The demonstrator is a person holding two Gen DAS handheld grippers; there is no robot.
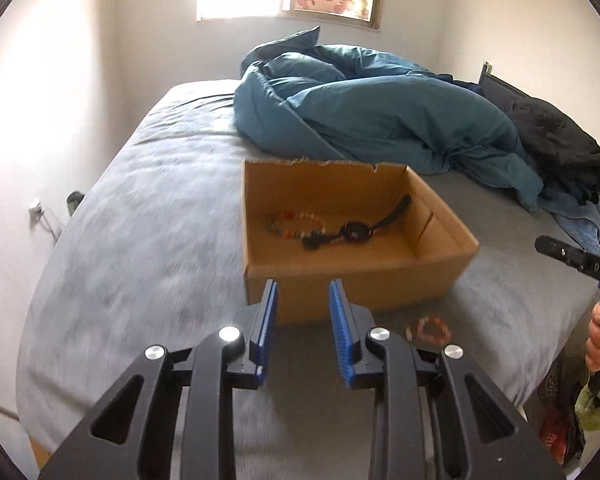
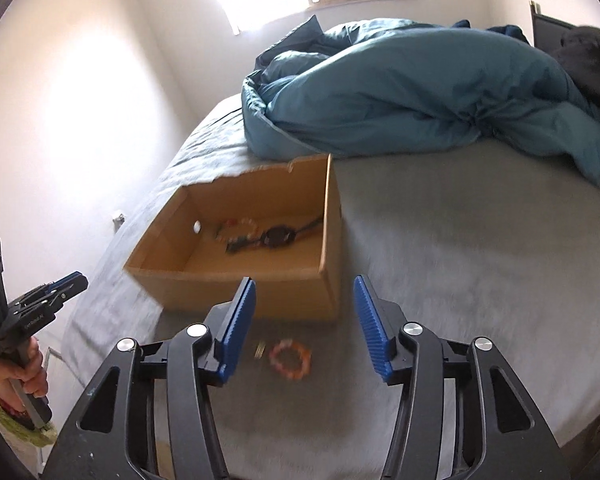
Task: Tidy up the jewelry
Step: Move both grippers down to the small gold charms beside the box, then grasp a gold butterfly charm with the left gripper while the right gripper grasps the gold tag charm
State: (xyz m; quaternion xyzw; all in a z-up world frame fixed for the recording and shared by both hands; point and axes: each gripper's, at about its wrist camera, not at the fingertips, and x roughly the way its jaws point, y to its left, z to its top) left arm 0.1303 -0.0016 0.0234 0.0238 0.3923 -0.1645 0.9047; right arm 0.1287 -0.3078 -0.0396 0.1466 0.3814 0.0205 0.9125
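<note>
Hovering above a grey-sheeted bed, two black hand-held grippers with blue ribbed pads stand with nothing between them: the left gripper has its jaws a little apart, the right gripper has its jaws well apart. An open brown cardboard box sits on the sheet, holding a multicoloured bead bracelet that touches a black wristwatch with a dark strap. Outside the box, just beside its near wall, lies an orange-and-white bead bracelet with a small pale, blurred item next to it. A crumpled teal duvet is heaped behind the box.
</note>
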